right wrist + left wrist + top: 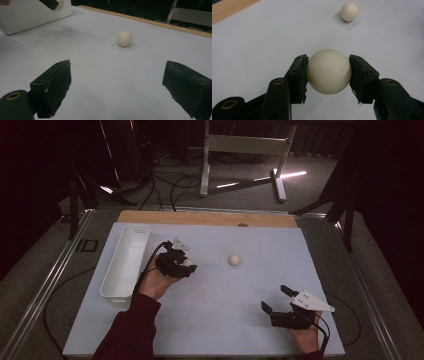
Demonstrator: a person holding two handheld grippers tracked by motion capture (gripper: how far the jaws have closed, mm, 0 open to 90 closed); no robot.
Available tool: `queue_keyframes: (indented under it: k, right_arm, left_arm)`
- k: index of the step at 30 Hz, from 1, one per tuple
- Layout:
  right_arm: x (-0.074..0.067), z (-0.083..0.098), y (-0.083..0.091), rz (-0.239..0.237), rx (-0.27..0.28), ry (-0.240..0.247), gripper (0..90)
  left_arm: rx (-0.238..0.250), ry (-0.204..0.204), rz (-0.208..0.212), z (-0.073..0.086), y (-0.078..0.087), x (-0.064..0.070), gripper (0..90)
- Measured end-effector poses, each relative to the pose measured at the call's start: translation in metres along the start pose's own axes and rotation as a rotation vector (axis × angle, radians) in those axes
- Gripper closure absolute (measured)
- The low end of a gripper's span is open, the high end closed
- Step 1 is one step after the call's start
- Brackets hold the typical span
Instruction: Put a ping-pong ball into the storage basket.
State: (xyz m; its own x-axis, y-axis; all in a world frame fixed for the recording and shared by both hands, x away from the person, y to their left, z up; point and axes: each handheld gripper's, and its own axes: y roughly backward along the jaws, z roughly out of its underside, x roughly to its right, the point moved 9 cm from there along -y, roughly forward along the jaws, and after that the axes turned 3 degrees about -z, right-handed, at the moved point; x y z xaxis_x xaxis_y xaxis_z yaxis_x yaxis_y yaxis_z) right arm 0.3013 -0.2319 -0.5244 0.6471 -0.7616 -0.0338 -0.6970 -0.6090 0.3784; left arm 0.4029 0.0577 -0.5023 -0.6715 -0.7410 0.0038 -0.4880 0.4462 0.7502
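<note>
My left gripper (189,265) is shut on a cream ball (328,71), its two pads pressed against the ball's sides just above the white table mat (215,320). A second cream ball (234,260) lies loose on the mat to the right of it, also seen as the ball (349,11) beyond the held one and the ball (124,38) ahead of my right gripper. My right gripper (276,299) rests near the mat's front right, open, with nothing between its pads (53,85).
A long white tray (125,262) stands along the mat's left side, close beside my left hand. A wooden strip (205,218) borders the mat's far edge. Beyond the table are dark floor, cables and a metal stand.
</note>
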Motion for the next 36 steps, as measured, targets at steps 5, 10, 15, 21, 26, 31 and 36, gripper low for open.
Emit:
queue_keyframes:
  k: [5,10,15,21,26,31,36]
  right_arm:
    - [0.0,0.0,0.0,0.001,-0.001,0.0,8.1]
    - [0.001,0.0,0.001,0.005,0.001,-0.001,8.1]
    - [0.002,0.0,0.001,0.006,0.004,0.0,8.1]
    - [0.002,0.0,0.002,0.01,0.004,0.001,8.1]
    - [0.003,0.0,0.002,0.011,0.003,0.001,8.1]
    - [0.003,0.0,0.002,0.012,0.003,0.001,8.1]
    - [0.003,0.0,0.002,0.011,0.003,0.001,8.1]
  left_arm:
    - [0.01,0.005,-0.006,-0.001,0.005,-0.002,51.2]
    - [0.016,-0.001,-0.007,-0.001,0.009,-0.002,51.2]
    - [0.019,-0.002,-0.01,-0.002,0.013,-0.003,51.3]
    - [0.037,0.003,-0.019,-0.003,0.023,-0.006,51.2]
    - [0.035,-0.001,-0.025,-0.002,0.028,-0.008,51.2]
    - [0.042,0.0,-0.023,-0.002,0.031,-0.009,51.2]
    - [0.046,0.0,-0.026,-0.003,0.034,-0.01,51.2]
